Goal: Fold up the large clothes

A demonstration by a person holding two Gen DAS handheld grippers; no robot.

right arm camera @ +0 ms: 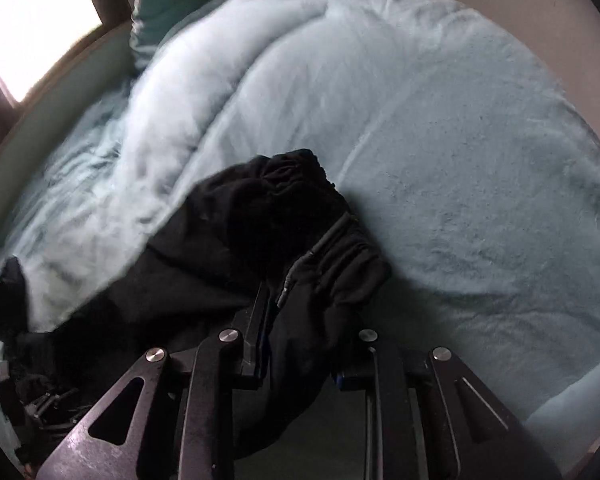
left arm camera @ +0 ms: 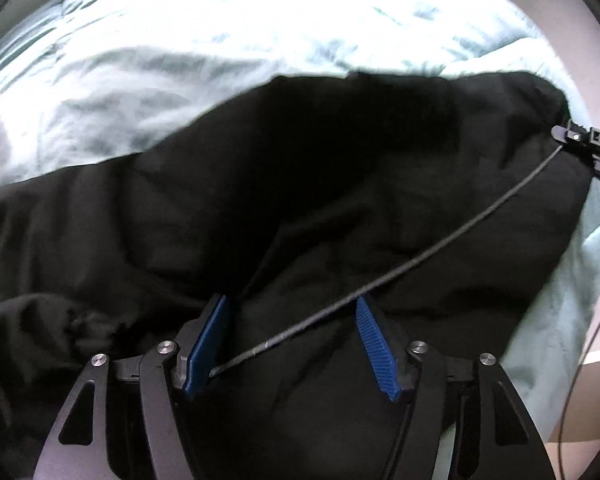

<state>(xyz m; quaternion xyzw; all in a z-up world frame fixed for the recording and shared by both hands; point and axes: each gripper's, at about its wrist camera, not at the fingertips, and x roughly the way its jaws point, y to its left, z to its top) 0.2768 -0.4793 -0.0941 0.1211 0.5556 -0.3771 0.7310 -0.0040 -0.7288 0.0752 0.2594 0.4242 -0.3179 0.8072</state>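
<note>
A: Status on left gripper (left arm camera: 292, 320)?
B: Blue pads (left arm camera: 374, 340) spread apart, hovering over the black garment (left arm camera: 320, 184). Fabric and a thin grey drawstring (left arm camera: 420, 258) run between them; pads don't pinch either.
A: Right gripper (right arm camera: 300, 320)?
B: Clamped on a bunched fold of the same garment, near its gathered waistband (right arm camera: 300, 168); cloth hides the pads.
A: Where's the garment?
B: Crumpled on the light blue blanket (right arm camera: 460, 140) covering the bed.
</note>
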